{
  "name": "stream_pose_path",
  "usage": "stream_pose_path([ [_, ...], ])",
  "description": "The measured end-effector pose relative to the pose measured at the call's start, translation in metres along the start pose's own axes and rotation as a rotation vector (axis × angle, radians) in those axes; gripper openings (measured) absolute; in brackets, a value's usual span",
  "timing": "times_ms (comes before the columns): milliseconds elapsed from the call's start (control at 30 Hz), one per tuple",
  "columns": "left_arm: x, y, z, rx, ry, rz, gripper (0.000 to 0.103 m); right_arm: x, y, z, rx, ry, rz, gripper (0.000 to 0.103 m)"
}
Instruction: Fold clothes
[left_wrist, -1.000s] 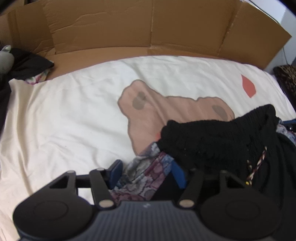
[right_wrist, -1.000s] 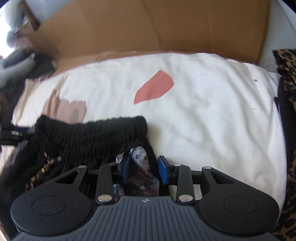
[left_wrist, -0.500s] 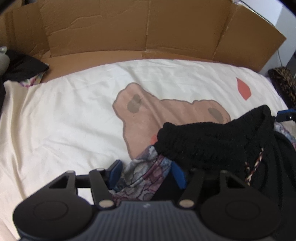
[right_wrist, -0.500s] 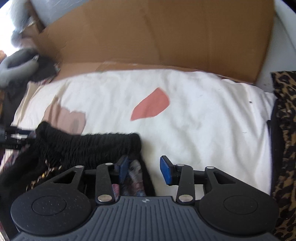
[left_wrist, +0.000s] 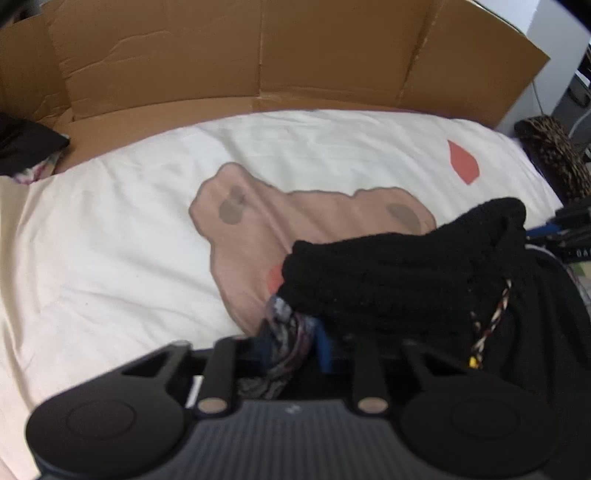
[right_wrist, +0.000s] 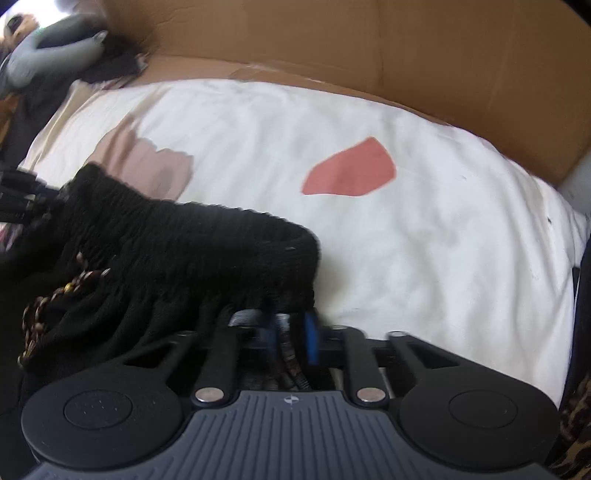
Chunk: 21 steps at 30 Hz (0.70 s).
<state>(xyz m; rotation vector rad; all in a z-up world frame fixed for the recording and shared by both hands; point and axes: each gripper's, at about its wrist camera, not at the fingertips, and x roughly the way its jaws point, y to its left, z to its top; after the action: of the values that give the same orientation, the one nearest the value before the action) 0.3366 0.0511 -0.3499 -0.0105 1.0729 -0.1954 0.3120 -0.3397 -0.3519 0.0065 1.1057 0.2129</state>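
A black garment with a smocked waistband (left_wrist: 402, 273) and a braided cord (left_wrist: 487, 325) hangs between my two grippers above the bed; its lining is patterned fabric (left_wrist: 286, 341). My left gripper (left_wrist: 291, 343) is shut on the patterned fabric at the waistband's left end. My right gripper (right_wrist: 290, 334) is shut on the same garment's right end, under the waistband (right_wrist: 192, 247). The right gripper shows at the right edge of the left wrist view (left_wrist: 569, 229), and the left gripper at the left edge of the right wrist view (right_wrist: 18, 195).
A cream sheet (left_wrist: 110, 236) with a brown bear print (left_wrist: 258, 229) and a red patch (right_wrist: 351, 170) covers the bed. Cardboard walls (left_wrist: 258, 51) stand behind it. Dark clothes (left_wrist: 22, 144) and a grey plush (right_wrist: 48, 48) lie far left. A leopard-print item (left_wrist: 554, 155) lies right.
Both grippers' jaws have closed tight on the garment's patterned fabric. The waistband has risen and stretched between them.
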Motion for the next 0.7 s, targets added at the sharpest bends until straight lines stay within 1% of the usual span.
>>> stream_pose_path([
  [133, -0.02, 0.007, 0.0, -0.069, -0.075, 0.022, 0.012, -0.01, 0.005, 0.003, -0.037, -0.014, -0.007, 0.006],
  [300, -0.05, 0.018, 0.008, -0.114, -0.165, 0.054, 0.011, -0.032, 0.01, 0.015, -0.045, -0.096, -0.012, 0.006],
  [400, -0.064, 0.034, 0.015, -0.209, -0.227, 0.062, 0.011, -0.038, 0.016, 0.027, -0.04, -0.14, -0.009, 0.005],
  [467, -0.064, 0.044, 0.017, -0.241, -0.236, 0.066, 0.01, -0.035, 0.019, 0.033, -0.037, -0.154, -0.019, 0.005],
  [567, -0.058, 0.048, 0.017, -0.234, -0.233, 0.092, 0.01, -0.021, 0.021, 0.041, -0.033, -0.147, -0.029, 0.005],
  [700, -0.056, 0.054, 0.016, -0.25, -0.244, 0.11, 0.01, -0.011, 0.023, 0.053, -0.036, -0.146, -0.04, 0.005],
])
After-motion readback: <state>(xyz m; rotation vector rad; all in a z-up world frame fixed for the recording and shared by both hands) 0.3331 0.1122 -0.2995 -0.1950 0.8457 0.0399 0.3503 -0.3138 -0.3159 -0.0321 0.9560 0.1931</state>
